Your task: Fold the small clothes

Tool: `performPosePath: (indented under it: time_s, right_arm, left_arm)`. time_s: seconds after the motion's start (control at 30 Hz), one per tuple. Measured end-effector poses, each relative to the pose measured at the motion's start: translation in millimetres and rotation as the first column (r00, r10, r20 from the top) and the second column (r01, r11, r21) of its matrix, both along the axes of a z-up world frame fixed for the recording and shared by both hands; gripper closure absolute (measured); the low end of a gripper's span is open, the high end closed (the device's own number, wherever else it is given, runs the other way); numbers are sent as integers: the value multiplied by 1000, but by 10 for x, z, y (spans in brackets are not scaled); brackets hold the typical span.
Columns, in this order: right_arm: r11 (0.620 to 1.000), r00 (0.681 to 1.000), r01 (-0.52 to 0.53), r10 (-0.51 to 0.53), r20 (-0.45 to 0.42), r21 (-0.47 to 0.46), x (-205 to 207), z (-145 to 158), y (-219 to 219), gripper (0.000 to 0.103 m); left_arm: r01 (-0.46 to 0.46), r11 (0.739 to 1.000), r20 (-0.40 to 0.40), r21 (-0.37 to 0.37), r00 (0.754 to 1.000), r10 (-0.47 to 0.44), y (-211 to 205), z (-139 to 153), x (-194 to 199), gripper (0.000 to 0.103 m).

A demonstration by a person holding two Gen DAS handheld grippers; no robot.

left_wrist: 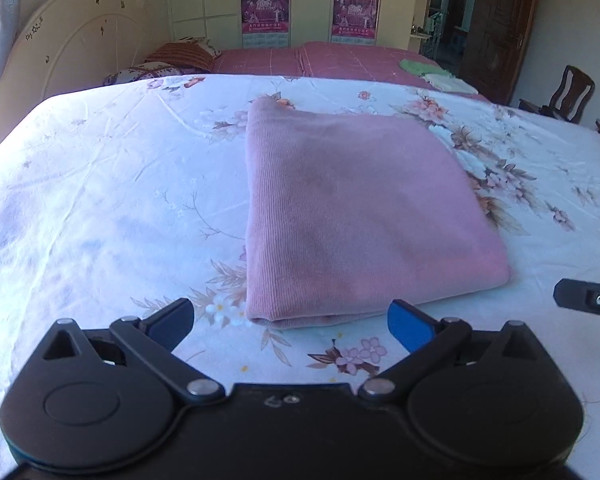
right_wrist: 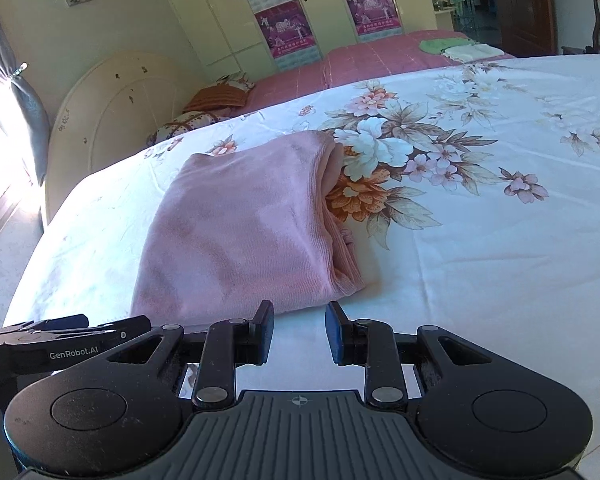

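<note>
Nearest, the left gripper (left_wrist: 290,320) has its jaws spread wide and empty, just short of the near edge of the pink garment (left_wrist: 352,208); the right gripper (right_wrist: 298,334) has its jaws narrowly parted, holding nothing. The garment lies folded into a flat rectangle on the floral bed sheet (left_wrist: 100,184). It looks soft, light and limp, a ribbed knit, so pinching stacked edges at a corner should lift every layer together.
</note>
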State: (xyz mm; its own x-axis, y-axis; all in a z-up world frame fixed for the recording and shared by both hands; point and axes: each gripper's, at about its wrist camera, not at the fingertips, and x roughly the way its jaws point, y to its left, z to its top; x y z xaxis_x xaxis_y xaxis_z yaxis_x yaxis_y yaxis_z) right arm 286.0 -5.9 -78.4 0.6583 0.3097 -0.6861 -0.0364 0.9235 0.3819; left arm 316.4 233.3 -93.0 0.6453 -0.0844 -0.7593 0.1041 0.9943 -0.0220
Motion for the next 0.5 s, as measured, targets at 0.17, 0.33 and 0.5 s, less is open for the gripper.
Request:
performPosePath:
  time_s: [0.17,0.33,0.5]
  right_arm:
    - [998,998,-56,56,27,16,-230,173,-19,74]
    - [993,991,-118,117,63,6,-572,311,-51,37]
    - [991,988,-124,127,88,-41,-905,435,-116,33]
  left_arm:
    - [-61,996,19,-73,998,62,-13,217,-295,3]
    - [-56,974,120,-220,989,84,75,432,-719,5]
    - [-242,947,77,-211,962,263,75,566,-1010,6]
